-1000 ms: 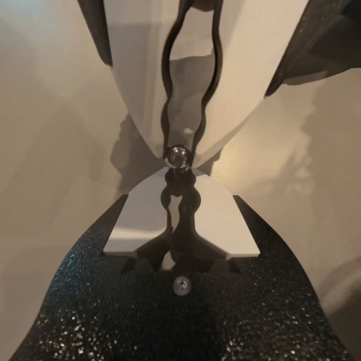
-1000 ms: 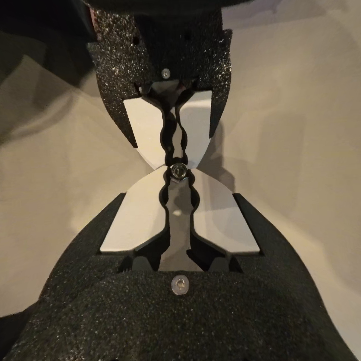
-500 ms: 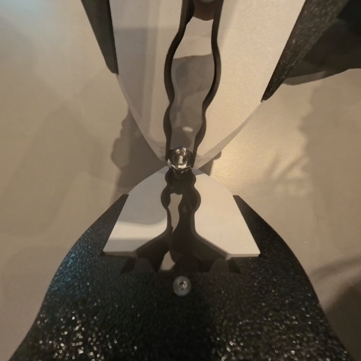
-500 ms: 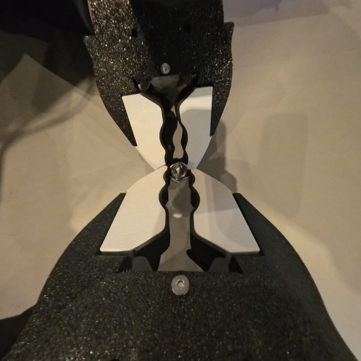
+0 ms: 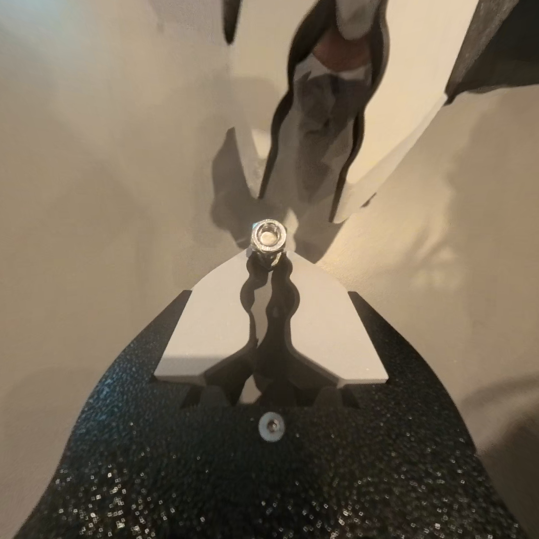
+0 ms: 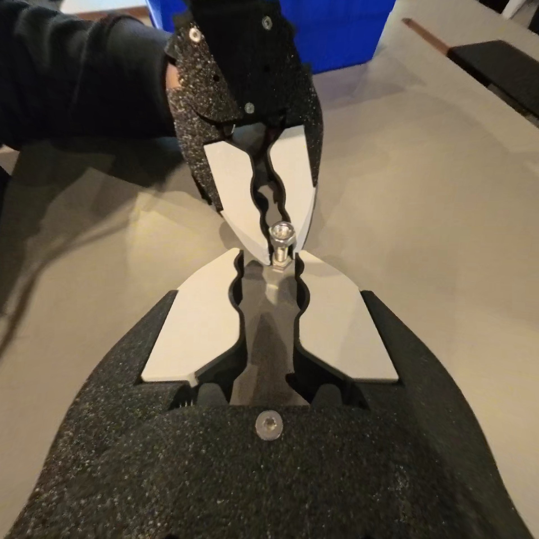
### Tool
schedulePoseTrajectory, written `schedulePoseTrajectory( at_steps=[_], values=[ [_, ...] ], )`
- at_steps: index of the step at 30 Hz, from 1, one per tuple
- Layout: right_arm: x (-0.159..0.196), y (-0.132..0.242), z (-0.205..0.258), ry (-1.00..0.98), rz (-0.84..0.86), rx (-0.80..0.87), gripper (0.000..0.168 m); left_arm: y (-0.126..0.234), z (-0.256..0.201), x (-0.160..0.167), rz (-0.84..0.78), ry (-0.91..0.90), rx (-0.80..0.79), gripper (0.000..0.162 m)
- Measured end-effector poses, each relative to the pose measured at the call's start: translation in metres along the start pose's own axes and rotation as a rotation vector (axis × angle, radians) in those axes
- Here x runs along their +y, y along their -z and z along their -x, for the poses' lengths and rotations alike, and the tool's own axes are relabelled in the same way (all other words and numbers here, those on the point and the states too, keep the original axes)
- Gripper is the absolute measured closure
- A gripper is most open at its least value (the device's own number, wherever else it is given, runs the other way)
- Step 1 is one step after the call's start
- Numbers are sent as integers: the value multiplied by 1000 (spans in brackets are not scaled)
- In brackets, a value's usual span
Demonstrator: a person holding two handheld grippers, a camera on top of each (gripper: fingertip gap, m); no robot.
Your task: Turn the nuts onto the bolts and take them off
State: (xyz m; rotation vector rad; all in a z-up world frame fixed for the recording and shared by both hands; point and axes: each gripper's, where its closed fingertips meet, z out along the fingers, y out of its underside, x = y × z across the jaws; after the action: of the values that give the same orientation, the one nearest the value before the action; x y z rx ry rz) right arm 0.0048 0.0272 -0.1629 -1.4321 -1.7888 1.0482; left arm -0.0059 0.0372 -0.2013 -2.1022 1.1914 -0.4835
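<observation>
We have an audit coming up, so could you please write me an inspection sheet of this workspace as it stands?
Surface: plain beige table, bare around the work.
Job's things: one bolt with a nut on its thread, held off the table.
Clutter: blue bin at the far edge; dark flat object at far right.
Grippers: left gripper shut on the bolt; right gripper open, its fingers clear of the bolt.
Cables: nothing seen for certain; the dark streaks at the left of the right wrist view may be shadows.
Surroundings: a person's black sleeve behind the left gripper.
</observation>
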Motion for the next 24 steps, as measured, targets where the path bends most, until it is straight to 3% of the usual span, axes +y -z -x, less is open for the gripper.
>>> schedulePoseTrajectory(
  at_steps=[1,9,24],
  values=[
    [0,0,2,-6,-19,-1,139,0,0,0,0,0,0,146],
    [-9,-4,-5,22,-106,65,138,0,0,0,0,0,0,147],
    [-4,-10,0,25,-61,26,144,0,0,0,0,1,-1,147]
  ],
)
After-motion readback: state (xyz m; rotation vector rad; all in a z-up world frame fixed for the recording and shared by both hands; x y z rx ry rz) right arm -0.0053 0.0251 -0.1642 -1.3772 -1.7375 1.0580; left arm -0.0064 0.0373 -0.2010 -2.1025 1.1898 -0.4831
